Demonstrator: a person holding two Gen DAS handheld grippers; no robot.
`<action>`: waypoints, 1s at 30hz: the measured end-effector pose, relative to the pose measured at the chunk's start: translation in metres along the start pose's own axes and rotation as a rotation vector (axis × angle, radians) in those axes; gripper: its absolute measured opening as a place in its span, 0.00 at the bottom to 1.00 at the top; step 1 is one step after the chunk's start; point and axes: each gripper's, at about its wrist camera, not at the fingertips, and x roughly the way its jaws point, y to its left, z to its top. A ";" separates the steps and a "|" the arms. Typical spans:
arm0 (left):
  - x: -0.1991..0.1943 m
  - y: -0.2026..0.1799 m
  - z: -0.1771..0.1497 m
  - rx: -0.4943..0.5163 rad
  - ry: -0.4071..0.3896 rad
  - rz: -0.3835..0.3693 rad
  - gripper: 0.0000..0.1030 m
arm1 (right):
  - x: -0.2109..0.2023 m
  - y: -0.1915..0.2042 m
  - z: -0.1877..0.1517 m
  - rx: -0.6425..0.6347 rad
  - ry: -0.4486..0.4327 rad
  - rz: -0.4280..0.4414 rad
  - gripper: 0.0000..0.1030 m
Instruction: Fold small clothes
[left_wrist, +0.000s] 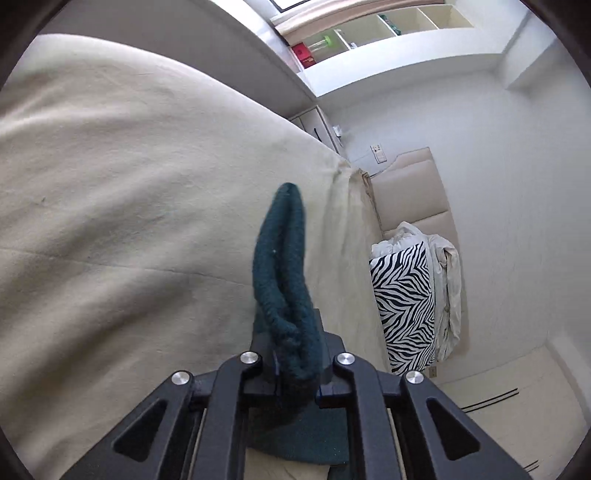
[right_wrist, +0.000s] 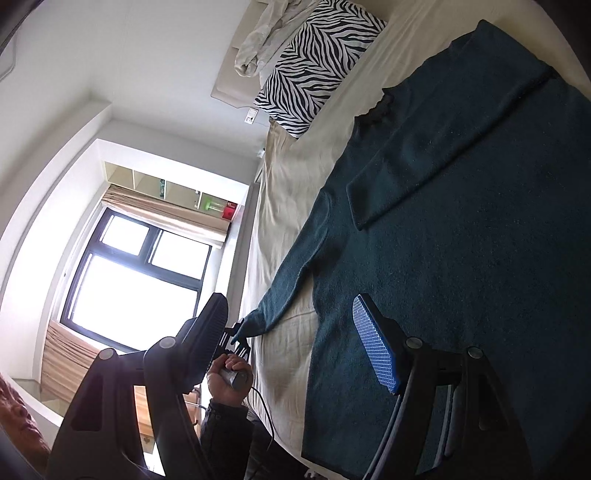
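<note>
No readable text anywhere — the red box (left_wrist: 303, 55) on the shelf (left_wrist: 369, 33) carries a mark, too small and blurred to make out.

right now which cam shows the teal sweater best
The right wrist view: the teal sweater lies spread on the bed, one sleeve folded across its body, the other held by the left gripper. The left wrist view shows only the pinched cuff. The right gripper is open.

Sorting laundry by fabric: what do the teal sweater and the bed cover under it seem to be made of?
The teal sweater looks like a fuzzy matte knit, perhaps wool or acrylic; its cuff, clamped in the left gripper, shows a nubby, looped texture. The bed cover looks like matte cream woven cloth, likely cotton, with soft creases.
</note>
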 end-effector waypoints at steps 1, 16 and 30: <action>0.006 -0.022 -0.010 0.068 0.021 -0.007 0.11 | 0.000 -0.003 0.001 0.007 -0.002 0.000 0.68; 0.087 -0.130 -0.314 0.957 0.406 0.055 0.14 | 0.044 -0.043 0.055 0.089 0.045 -0.043 0.68; 0.073 -0.121 -0.313 0.945 0.358 0.038 0.24 | 0.203 -0.041 0.069 0.136 0.357 -0.085 0.60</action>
